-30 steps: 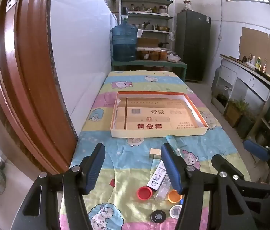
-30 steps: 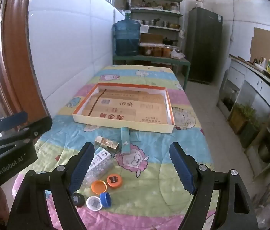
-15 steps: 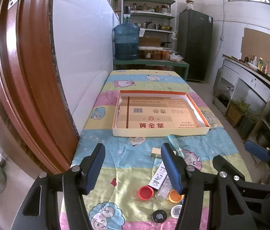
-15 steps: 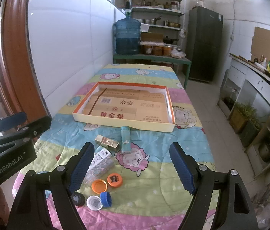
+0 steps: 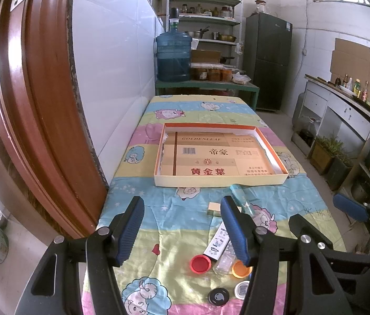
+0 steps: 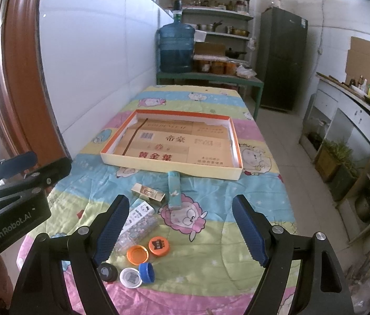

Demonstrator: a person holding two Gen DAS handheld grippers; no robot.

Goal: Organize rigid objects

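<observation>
Both grippers hang above the near end of a table [image 6: 250,110] covered in a cartoon-print cloth, and both stand wide with nothing between the blue pads: the left gripper [image 5: 182,228] sits over bare cloth at the table's left side, the right gripper [image 6: 182,229] over the cloth just right of the loose items. Those items lie in a cluster near the front edge. In the right wrist view a gold box [image 6: 148,193] and a teal box [image 6: 173,189] lie side by side just in front of the tray [image 6: 169,166], the teal box's far end almost at the tray's front wall. Nearer the camera a white printed box [image 6: 139,215] rests against a clear case [image 6: 135,232]. Closest of all are the caps: an upturned orange cap [image 6: 138,254], an orange cap with a dark logo [image 6: 159,245], a blue cap [image 6: 146,272], a white cap [image 6: 130,277] and a black cap [image 6: 107,272], all close together. A red cap [image 5: 200,263] shows only in the left wrist view, beside the white box. The tray is shallow, orange-rimmed, lined with printed cardboard, and holds none of the items.
</observation>
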